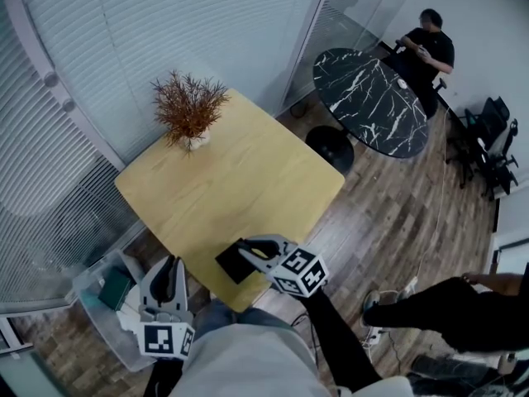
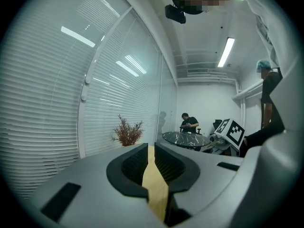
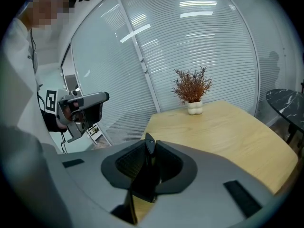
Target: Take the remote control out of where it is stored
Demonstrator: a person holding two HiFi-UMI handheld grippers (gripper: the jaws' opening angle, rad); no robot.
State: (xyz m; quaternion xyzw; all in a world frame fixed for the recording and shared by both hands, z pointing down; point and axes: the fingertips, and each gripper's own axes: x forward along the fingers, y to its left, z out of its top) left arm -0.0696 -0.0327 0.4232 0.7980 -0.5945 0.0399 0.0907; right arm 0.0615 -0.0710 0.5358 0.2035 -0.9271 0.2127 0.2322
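- Your right gripper [image 1: 246, 251] [image 3: 148, 148] is pinching a flat black thing [image 1: 232, 265] [image 3: 145, 175] edgewise, both pads pressing on its faces. Whether it is the remote control itself or a cover around it, I cannot tell.
- You are holding that black thing just above the near edge of the yellow table [image 1: 231, 164], at about 6 o'clock from the table's middle in the head view.
- Your left gripper [image 1: 171, 265] [image 2: 148, 151] is showing only a narrow slit between its jaws, with nothing in it; the tabletop is visible through the slit.
- That gripper is hanging off the table at 8 o'clock, over a clear plastic bin [image 1: 97, 317] on the floor that is holding a green box [image 1: 114, 289].
- A dried reddish plant [image 1: 188, 110] in a white pot is standing at the table's 11 o'clock corner, well apart from both grippers.
- A round black marble table [image 1: 372, 98] is standing at 2 o'clock, with a seated person [image 1: 426, 48] behind it; another person's leg [image 1: 438, 308] is showing at 4 o'clock.
- The gripper cubes are carrying black-and-white square markers, not letters.
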